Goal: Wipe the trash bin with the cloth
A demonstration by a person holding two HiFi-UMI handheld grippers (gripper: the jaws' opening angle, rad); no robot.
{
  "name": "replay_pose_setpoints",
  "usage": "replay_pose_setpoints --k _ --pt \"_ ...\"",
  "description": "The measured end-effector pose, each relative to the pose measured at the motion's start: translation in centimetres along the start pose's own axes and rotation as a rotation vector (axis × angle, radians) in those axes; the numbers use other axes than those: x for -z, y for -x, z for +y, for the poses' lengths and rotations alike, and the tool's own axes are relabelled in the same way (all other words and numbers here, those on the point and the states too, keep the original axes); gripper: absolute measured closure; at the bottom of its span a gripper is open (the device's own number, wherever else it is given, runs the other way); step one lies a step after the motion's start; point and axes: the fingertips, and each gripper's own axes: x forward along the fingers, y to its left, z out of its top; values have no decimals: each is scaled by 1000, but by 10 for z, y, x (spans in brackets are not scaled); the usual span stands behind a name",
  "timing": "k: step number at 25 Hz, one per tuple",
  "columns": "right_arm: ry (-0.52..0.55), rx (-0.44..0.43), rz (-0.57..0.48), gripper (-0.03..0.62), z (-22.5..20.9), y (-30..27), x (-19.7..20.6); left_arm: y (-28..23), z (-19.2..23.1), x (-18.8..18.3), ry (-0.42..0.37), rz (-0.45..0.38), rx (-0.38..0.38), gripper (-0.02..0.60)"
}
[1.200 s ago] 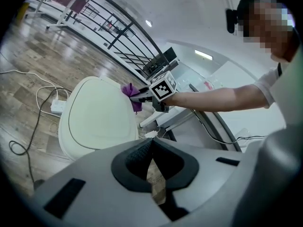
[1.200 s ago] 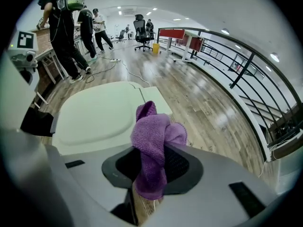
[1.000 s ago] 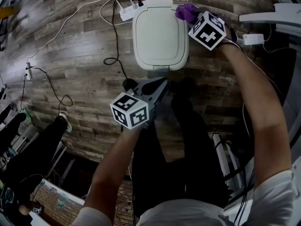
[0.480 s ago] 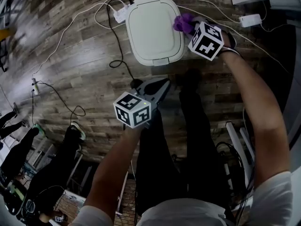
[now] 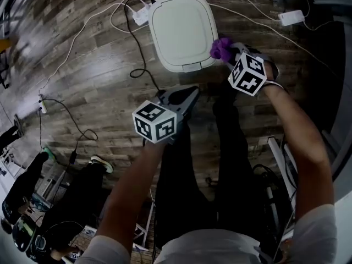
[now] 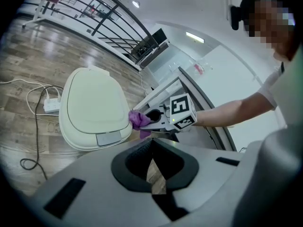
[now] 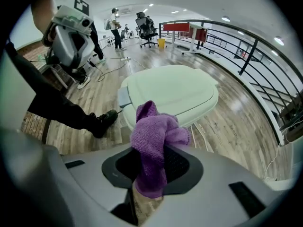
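Observation:
The white trash bin (image 5: pixel 181 29) stands on the wood floor with its lid down; it also shows as the pale bin (image 6: pixel 94 110) and bin (image 7: pixel 173 93). My right gripper (image 5: pixel 228 55) is shut on the purple cloth (image 5: pixel 221 48), which sits at the bin's near right corner. In the right gripper view the cloth (image 7: pixel 154 143) bunches up out of that gripper (image 7: pixel 151 174). The left gripper view shows the cloth (image 6: pixel 138 121) beside the bin's side. My left gripper (image 5: pixel 191 94) hovers in front of the bin, shut and empty; its tips (image 6: pixel 152 157) meet.
Black and white cables lie on the floor left of and behind the bin, with a power strip (image 5: pixel 140 15) and a white adapter (image 5: pixel 289 18). Another person's legs and shoe (image 5: pixel 102 163) are at the lower left. A black railing (image 7: pixel 251 51) runs behind the bin.
My right gripper has carried the cloth from the far right part of the lid down along the bin's right side toward me. The left gripper has stayed about where it was.

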Motion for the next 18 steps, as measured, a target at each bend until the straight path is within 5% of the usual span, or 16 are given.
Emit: replay_pose_setpoints --k 9,18 --pt "79 -151 33 484 93 3 13 8 2 -5 1 20 6 577" --pt "-210 -23 -22 484 60 25 27 16 15 -8 4 33 4 577"
